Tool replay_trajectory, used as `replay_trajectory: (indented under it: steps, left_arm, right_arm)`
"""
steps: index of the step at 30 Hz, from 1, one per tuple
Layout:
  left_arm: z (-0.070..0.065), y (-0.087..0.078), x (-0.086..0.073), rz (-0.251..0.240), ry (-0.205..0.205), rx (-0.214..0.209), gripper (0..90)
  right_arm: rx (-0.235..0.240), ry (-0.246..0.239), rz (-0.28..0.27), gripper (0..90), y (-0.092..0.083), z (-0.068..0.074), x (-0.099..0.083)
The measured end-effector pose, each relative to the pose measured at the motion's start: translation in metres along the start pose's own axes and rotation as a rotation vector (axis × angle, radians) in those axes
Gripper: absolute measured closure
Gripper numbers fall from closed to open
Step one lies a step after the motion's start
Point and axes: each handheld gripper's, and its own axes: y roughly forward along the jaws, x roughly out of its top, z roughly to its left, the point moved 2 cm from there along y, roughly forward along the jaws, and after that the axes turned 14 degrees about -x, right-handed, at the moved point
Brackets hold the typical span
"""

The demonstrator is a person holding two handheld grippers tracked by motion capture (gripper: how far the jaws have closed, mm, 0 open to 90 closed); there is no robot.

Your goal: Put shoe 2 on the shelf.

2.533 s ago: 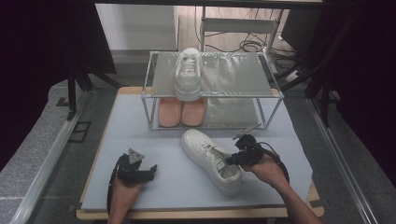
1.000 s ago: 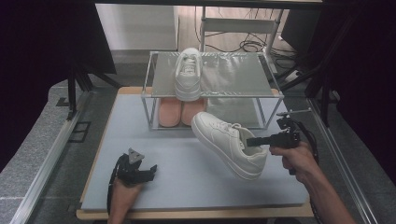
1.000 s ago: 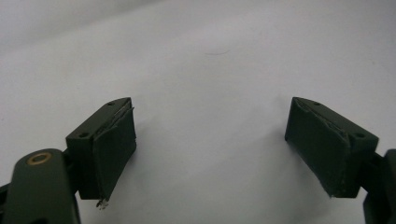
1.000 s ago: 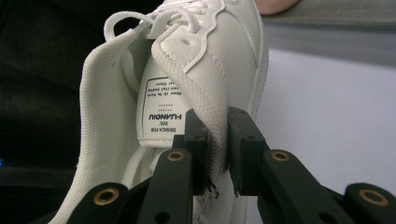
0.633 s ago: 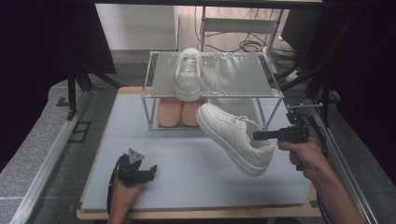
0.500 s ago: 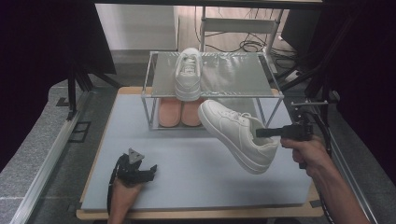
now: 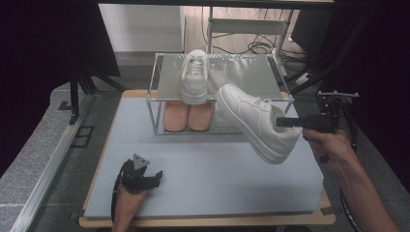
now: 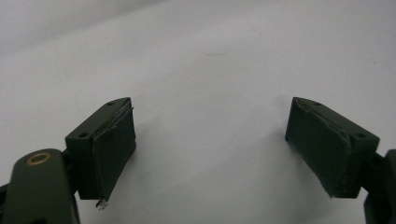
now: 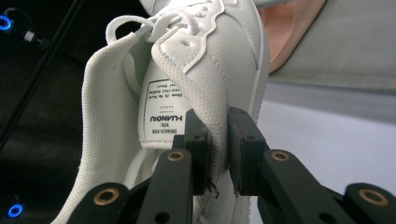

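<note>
A white sneaker [image 7: 258, 122] hangs in the air at the right, toe towards the rack, with my right gripper [image 7: 286, 121] shut on the rim of its opening. In the right gripper view the jaws pinch the padded collar of the sneaker [image 9: 205, 79] beside its size label. A second white sneaker [image 7: 194, 77] stands on the top shelf of the glass rack [image 7: 164, 82]. My left gripper [image 7: 145, 178] rests low at the front left of the grey mat [image 7: 212, 174], and its pads [image 8: 114, 140] stand wide apart over bare mat.
A pair of pink insoles or slippers [image 7: 188, 116] lies on the rack's lower level. Metal frame rails run along the left side [image 7: 48, 159]. Cables [image 7: 251, 48] lie on the floor behind the rack. The right part of the top shelf is bare.
My right gripper took the white sneaker off the mat and has carried it up, right and back towards the rack. The left gripper has not moved.
</note>
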Motion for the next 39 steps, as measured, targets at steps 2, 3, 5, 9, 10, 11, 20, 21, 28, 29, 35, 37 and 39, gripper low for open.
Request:
replay_trajectory:
  steps: [2,3,5,9,10,11,20,21,28,29,35,37,39]
  left_arm:
    - [0.000,0.000,0.000,-0.001,-0.001,-0.001,16.1]
    - [0.000,0.000,0.000,-0.001,-0.002,-0.002,16.1]
    - [0.000,0.000,0.000,-0.002,-0.003,-0.002,16.1]
    - [0.000,0.000,0.000,-0.002,-0.003,-0.002,16.0]
    - [0.000,0.000,0.000,-0.002,-0.003,-0.002,16.0]
    - [0.000,0.000,0.000,-0.002,-0.003,-0.001,16.0]
    - [0.001,0.000,0.000,0.003,0.001,-0.001,16.1]
    - [0.000,0.000,0.000,-0.005,-0.004,-0.002,16.0]
    - [0.000,0.000,0.000,0.000,-0.001,-0.002,16.1]
    - [0.000,0.000,0.000,0.000,-0.002,-0.002,16.1]
    - [0.000,0.000,0.000,0.000,-0.001,-0.001,16.1]
    - [0.000,0.000,0.000,-0.001,-0.001,-0.001,16.1]
    - [0.000,0.000,0.000,-0.001,0.000,0.000,16.2]
  right_arm:
    - [-0.005,0.002,-0.008,79.8,0.000,0.000,0.003]
    - [-0.010,0.004,-0.014,79.8,0.000,0.000,0.006]
    - [-0.023,0.020,-0.031,79.8,0.002,0.001,0.014]
    - [-0.046,0.038,-0.064,79.8,0.009,0.002,0.025]
    - [-0.051,0.044,-0.074,79.9,0.011,0.001,0.028]
    - [-0.055,0.051,-0.079,79.8,0.013,0.001,0.030]
    - [-0.097,0.079,-0.119,79.7,0.034,0.005,0.058]
    - [-0.107,0.084,-0.124,79.7,0.036,0.006,0.061]
    - [-0.176,0.105,-0.167,79.6,0.051,0.010,0.082]
    - [-0.186,0.108,-0.170,79.6,0.054,0.010,0.085]
    - [-0.252,0.119,-0.193,79.5,0.069,0.012,0.099]
    - [-0.265,0.118,-0.202,79.5,0.074,0.011,0.103]
    - [-0.281,0.119,-0.205,79.4,0.078,0.010,0.105]
